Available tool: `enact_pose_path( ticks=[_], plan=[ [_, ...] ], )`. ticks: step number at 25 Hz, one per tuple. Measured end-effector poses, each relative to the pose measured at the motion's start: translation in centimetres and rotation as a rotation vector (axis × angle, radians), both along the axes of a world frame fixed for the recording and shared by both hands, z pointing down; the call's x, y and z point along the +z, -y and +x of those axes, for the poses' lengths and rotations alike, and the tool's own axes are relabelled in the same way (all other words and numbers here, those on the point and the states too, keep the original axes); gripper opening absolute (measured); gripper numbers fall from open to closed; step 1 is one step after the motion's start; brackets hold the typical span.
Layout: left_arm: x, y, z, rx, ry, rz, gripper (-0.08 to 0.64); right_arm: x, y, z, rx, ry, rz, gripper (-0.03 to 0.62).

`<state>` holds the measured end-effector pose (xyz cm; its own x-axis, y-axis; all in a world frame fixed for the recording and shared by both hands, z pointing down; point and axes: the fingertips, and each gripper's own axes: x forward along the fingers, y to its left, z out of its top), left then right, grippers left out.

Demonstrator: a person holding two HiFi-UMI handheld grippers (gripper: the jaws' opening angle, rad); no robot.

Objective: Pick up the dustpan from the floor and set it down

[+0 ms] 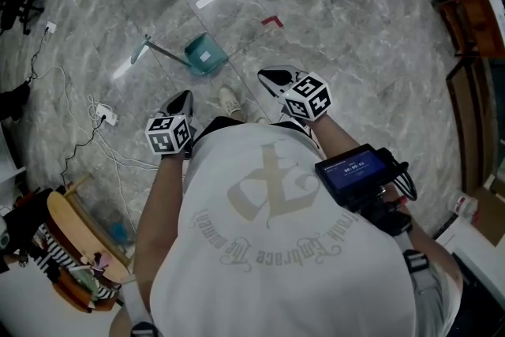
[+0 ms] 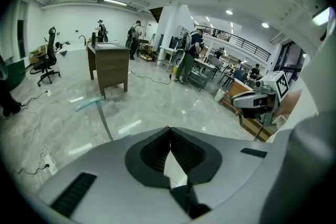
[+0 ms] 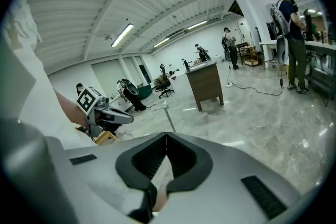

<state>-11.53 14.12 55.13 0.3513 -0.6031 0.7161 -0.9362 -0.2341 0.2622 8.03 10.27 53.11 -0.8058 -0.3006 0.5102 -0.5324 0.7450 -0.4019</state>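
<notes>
The teal dustpan (image 1: 203, 55) rests on the marble floor ahead of me, its long handle (image 1: 146, 47) reaching to the left. My left gripper (image 1: 181, 101) hovers a little short of it, jaws shut with nothing between them. My right gripper (image 1: 272, 79) hangs to the pan's right, also shut and empty. In the left gripper view the handle's teal grip (image 2: 89, 104) shows beyond the closed left gripper (image 2: 169, 132). The thin handle pole (image 3: 169, 119) stands just past the right gripper (image 3: 166, 136) in the right gripper view.
A wooden desk (image 2: 110, 63) stands on the floor beyond the dustpan. White cables and a power strip (image 1: 106, 116) lie to the left, a red tape mark (image 1: 272, 21) farther ahead. My white shoe (image 1: 230, 101) is between the grippers. A wooden stool (image 1: 75, 241) sits lower left.
</notes>
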Motion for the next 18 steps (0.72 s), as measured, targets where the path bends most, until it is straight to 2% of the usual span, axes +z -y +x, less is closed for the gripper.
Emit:
enact_pose_path(
  ticks=[18],
  plan=[
    [1.1,6.8,-8.3,0.000,-0.011,-0.028,0.012,0.4,7.6,-7.3,0.008,-0.042,-0.019,0.017]
  ],
)
